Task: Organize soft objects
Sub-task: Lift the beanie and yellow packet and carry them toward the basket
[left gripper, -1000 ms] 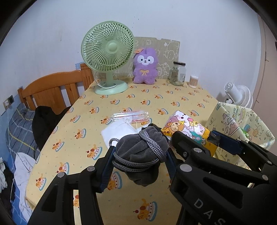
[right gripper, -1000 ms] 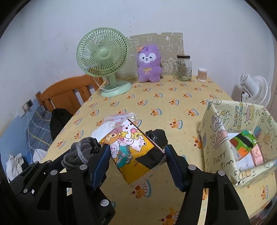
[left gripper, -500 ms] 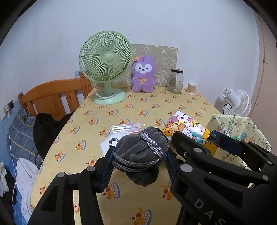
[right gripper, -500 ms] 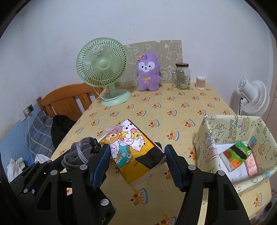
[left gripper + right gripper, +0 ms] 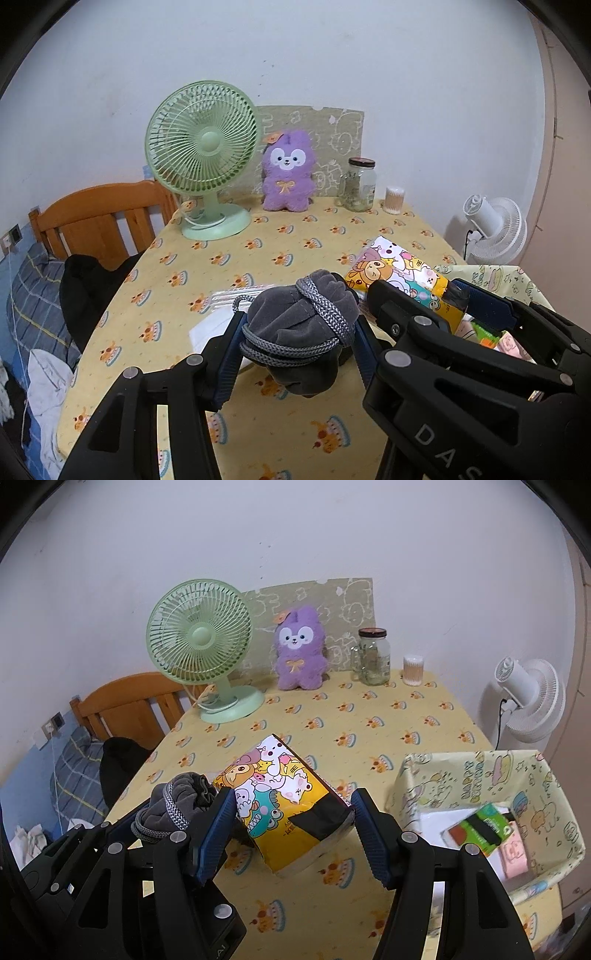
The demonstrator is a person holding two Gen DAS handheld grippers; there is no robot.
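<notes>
Both risen: left gripper [image 5: 299, 347] pinching grey pouch [image 5: 301, 332], right gripper [image 5: 293, 825] pinching cartoon pack [image 5: 284, 801], box [image 5: 476, 775] beside.

- My left wrist camera sits just behind my left gripper [image 5: 299, 339], looking forward and downward over the table [image 5: 295, 236] toward its far edge at the wall.
- My right wrist camera looks the same way from behind my right gripper [image 5: 291, 819], close above the near edge.
- Both views share the green fan [image 5: 201, 147] [image 5: 199, 638], the purple plush [image 5: 288, 173] [image 5: 301, 650] and the jar [image 5: 360, 184] [image 5: 375, 657].
- Each view catches the other gripper alongside.
</notes>
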